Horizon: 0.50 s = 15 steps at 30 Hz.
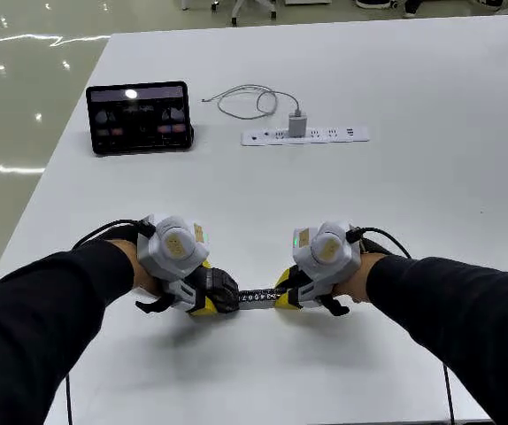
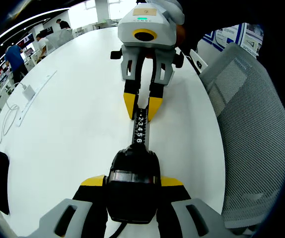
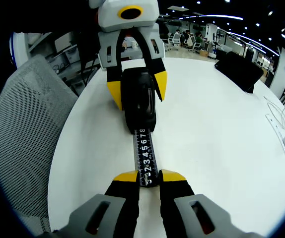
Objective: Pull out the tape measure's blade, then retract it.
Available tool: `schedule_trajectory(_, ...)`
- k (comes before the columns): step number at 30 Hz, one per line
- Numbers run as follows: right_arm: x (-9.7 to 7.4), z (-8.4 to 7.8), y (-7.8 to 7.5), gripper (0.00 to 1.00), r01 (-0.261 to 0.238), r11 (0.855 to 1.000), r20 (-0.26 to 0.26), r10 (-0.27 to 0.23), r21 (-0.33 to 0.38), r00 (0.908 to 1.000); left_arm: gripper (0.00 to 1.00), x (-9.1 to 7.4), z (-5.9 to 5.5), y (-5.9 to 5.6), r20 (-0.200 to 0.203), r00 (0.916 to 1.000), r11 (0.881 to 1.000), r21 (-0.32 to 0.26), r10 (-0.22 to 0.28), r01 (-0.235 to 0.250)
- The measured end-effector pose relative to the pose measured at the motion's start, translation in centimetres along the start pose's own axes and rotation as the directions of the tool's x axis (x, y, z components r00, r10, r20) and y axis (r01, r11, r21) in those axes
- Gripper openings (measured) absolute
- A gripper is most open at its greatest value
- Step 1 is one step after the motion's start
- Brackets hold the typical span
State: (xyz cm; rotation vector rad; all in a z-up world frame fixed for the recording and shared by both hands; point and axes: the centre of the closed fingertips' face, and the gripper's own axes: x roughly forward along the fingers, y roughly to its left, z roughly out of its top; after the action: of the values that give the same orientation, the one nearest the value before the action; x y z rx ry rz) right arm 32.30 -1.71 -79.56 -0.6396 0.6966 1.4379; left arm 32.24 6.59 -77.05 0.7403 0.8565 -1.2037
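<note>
While the left gripper (image 2: 132, 181) clamps the black boxy tape measure case (image 1: 223, 290) at lower centre, the right gripper (image 3: 149, 176) pinches its numbered black blade (image 3: 143, 148), apparently at the tip, so drawing it farther comes next.

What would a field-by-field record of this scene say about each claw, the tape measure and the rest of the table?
Left claw: shut on the tape case
Right claw: shut on the tip of the blade
Blade: out a short way, stretched between the two claws, numerals up to 8 showing
Table: white
Far side: tablet, power strip with a charger plugged in
</note>
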Motion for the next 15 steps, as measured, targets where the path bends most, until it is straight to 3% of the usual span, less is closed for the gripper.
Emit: schedule_trajectory(15, -0.64, -0.71, 0.01, 0.1, 0.008, 1.0, 0.008, -0.008, 0.014, 0.9999, 0.34, 0.06, 0.09, -0.01, 0.011, 0.9999, 1.0, 0.0, -0.005, 0.005)
